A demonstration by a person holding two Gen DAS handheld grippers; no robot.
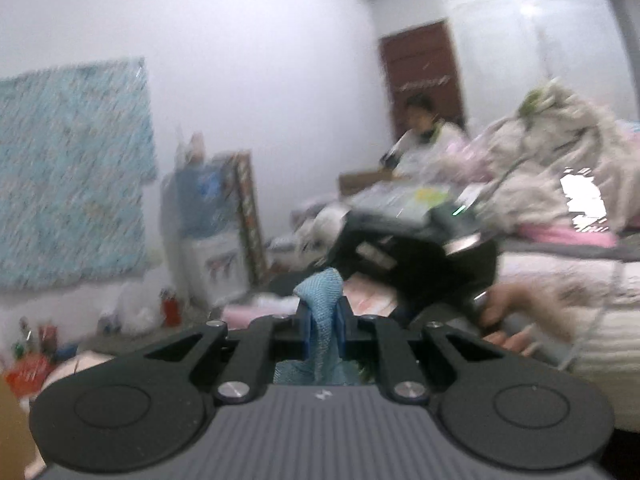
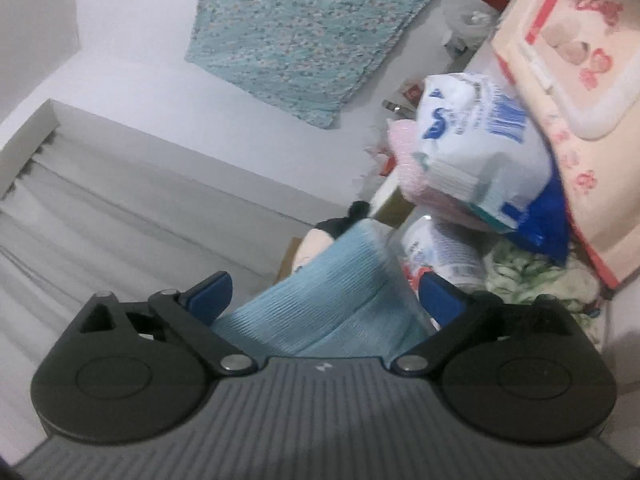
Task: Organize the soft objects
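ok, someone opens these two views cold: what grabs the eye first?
The light blue knit cloth: the left hand-held gripper is shut on it at centre frame. In the right wrist view the same cloth lies between the wide-open jaws of the right hand-held gripper, not pinched. Next, the teal patterned fabric hanging on the white wall, and the white and blue plastic bag in the pile at right.

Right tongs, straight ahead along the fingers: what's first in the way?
Probably the light blue cloth, which lies between the open right tongs. Beyond it, a plush toy with a dark top; depth unclear.
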